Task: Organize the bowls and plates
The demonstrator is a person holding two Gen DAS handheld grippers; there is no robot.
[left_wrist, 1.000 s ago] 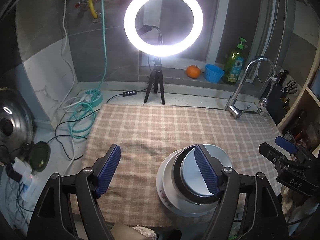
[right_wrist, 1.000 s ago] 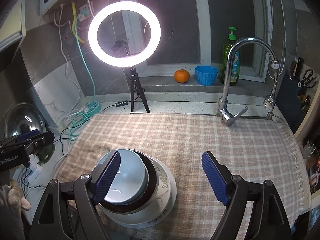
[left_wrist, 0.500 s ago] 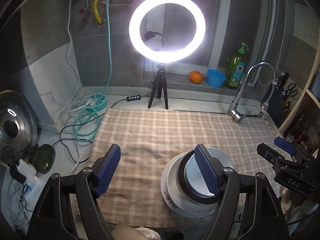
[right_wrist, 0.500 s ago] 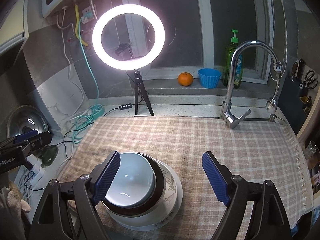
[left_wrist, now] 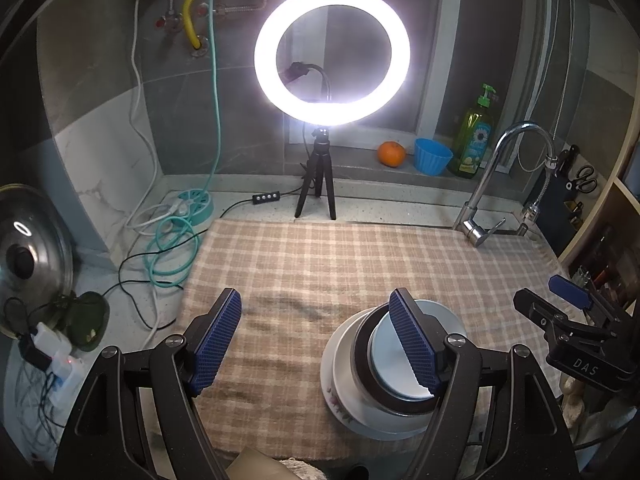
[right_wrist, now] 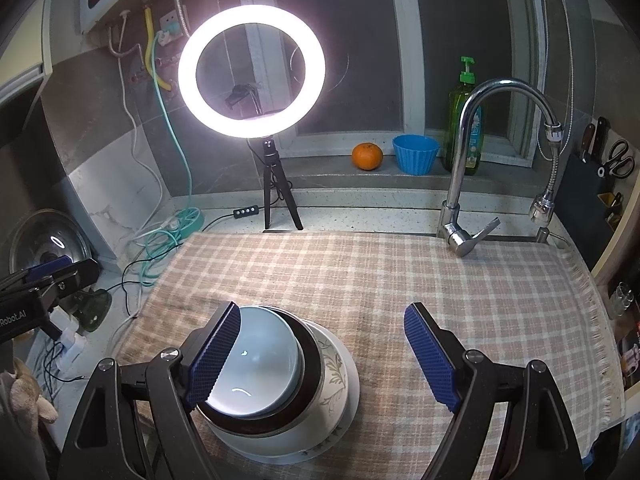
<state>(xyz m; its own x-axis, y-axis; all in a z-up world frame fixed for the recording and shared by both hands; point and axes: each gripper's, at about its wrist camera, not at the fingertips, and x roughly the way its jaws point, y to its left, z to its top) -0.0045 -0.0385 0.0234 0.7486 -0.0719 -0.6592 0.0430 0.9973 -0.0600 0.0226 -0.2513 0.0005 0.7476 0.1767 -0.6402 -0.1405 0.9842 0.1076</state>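
Left wrist view: left gripper [left_wrist: 316, 342] spread wide, holding nothing, raised over the checked cloth [left_wrist: 360, 256]. Stack sits at the cloth's near edge, right of centre: pale bowl [left_wrist: 396, 360] nested in a dark bowl [left_wrist: 362, 354], both on a white plate [left_wrist: 340, 380]. The right finger hides part of the bowls. Right gripper visible at far right, well apart from the stack.

Right wrist view: right gripper [right_wrist: 322, 354] also spread, empty. Stack lies under its left finger; pale bowl [right_wrist: 262, 364] sits slightly off-centre in the dark bowl [right_wrist: 310, 360], floral plate [right_wrist: 340, 380] beneath. Rest of cloth [right_wrist: 380, 272] carries no other dishes.

Judgement: stacking looks done, or nearly. If the stack is to be shifted, grip the plate rim low, both sides, keep it level; the glazed bowls would likely slide if tilted. Otherwise lift both grippers straight up, clear of the rims.
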